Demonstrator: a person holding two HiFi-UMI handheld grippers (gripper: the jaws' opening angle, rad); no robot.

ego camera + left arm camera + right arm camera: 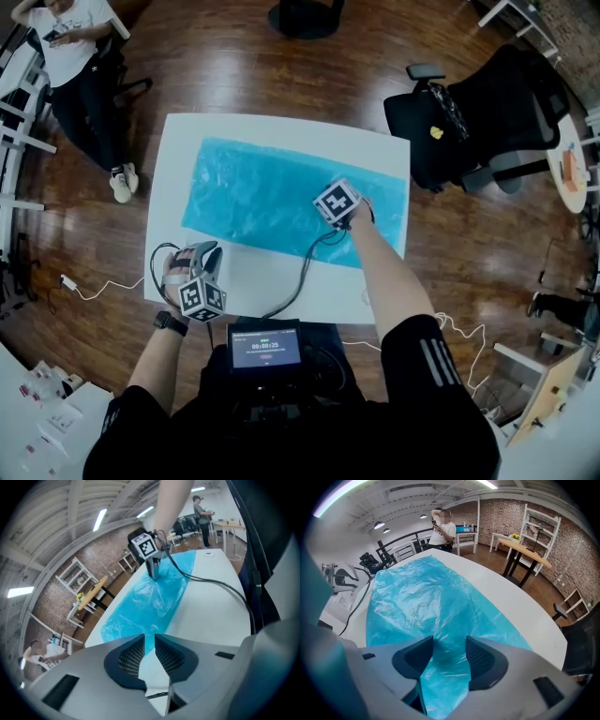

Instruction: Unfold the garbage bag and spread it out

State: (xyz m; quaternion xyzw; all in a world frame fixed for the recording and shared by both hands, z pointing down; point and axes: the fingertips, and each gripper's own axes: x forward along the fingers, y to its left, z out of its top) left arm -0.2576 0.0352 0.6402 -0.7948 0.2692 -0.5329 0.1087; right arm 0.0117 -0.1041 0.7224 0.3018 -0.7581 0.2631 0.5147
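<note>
The blue garbage bag lies spread as a flat rectangle on the white table; its film is wrinkled. My right gripper points steeply down on the bag's right part. Its jaws stand wide, with a raised fold of blue film between them and the pads not pressing on it. My left gripper is off the bag, over bare table near the front left edge. Its jaws are a narrow gap apart with nothing between them. The left gripper view looks along the bag to the right gripper.
A black cable runs from the right gripper across the table's front. A black office chair stands beyond the table's right corner. A seated person is at the far left. A small screen sits at my chest.
</note>
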